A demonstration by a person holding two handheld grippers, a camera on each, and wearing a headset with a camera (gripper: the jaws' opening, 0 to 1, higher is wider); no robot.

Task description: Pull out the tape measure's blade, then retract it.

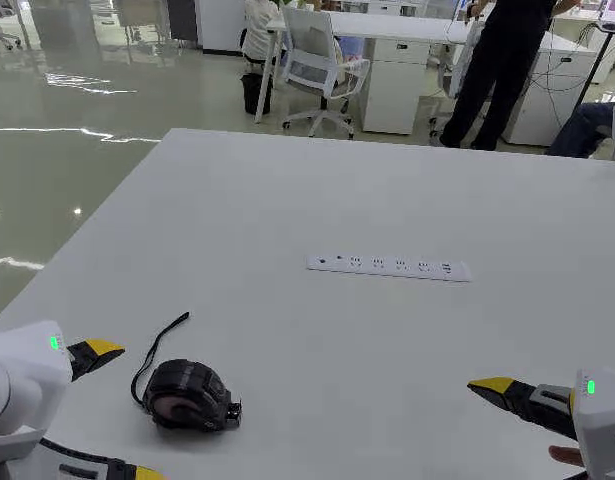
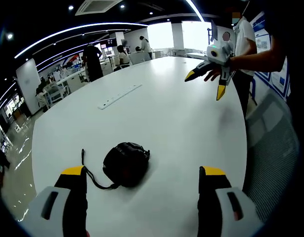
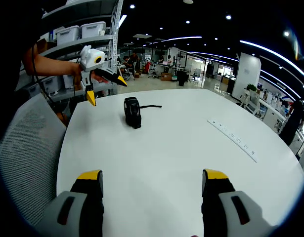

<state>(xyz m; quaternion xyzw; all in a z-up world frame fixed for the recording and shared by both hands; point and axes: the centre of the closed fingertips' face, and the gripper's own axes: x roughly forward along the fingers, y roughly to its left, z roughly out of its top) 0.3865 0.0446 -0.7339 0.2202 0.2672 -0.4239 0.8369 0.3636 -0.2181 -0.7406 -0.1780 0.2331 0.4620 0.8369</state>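
**Desk editor:** Where do things stand?

**Photographer:** At the start. The black tape measure [image 1: 190,395] lies on the white desk [image 1: 387,180], blade wound in, its wrist strap [image 1: 157,345] trailing. The left gripper [image 3: 107,93] hovers just beside it, jaws spread wide and empty. The right gripper [image 2: 205,86] hangs well apart, jaws also parted, holding nothing.

**Desk editor:** So nothing has been pulled?

**Photographer:** No, the approach looks to be the step in hand. Next, I'd judge, one gripper must pin the case while the other pinches the small hook at its mouth and draws straight out.
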